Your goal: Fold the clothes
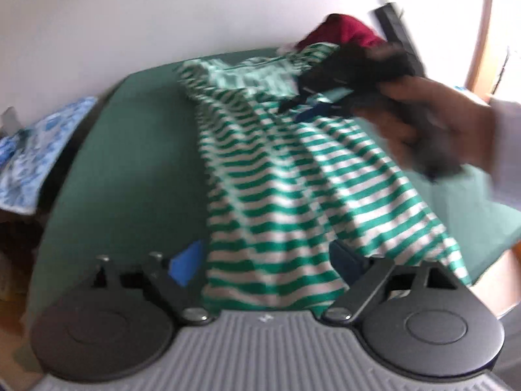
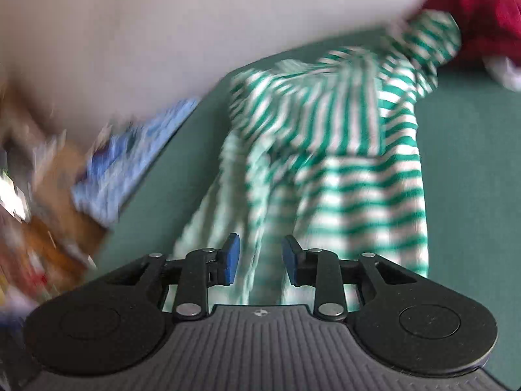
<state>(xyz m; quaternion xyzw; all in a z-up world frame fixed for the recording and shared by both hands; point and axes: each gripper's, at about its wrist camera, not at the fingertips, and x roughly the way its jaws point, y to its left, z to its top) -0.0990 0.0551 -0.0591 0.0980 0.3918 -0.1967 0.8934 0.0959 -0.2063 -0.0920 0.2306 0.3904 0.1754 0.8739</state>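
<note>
Green tabletop point(image 1: 130, 169) against a plain white wall point(image 1: 146, 16), both views blurred by motion. Item one: striped shirt point(image 1: 276, 189), green and white bands, lying lengthwise down the middle of the tabletop, hem at the near edge, collar end at the far side; rumpled, with long creases and one sleeve bunched at the far right in the right wrist view. Item two: dark red garment point(image 1: 345, 29), heaped at the far right corner, just behind the striped shirt's collar end and touching it. Item three: blue patterned cloth point(image 1: 35, 150), off the left edge of the tabletop, apart from the shirt. Item four: left gripper point(image 1: 265, 262), fingers spread wide with blue pads, one on each side of the shirt's hem, holding nothing; whether the pads touch the fabric cannot be told. Item five: right gripper point(image 2: 260, 254), fingers parted to a moderate gap over a fold of the shirt near its hem in its own view, not closed on the cloth; in the left wrist view the same tool appears at the far right, held by a hand point(image 1: 433, 130) with a white sleeve point(image 1: 508, 150), over the shirt's upper part. Item six: brown surface point(image 2: 62, 202) at the left beyond the tabletop, too smeared to identify.
</note>
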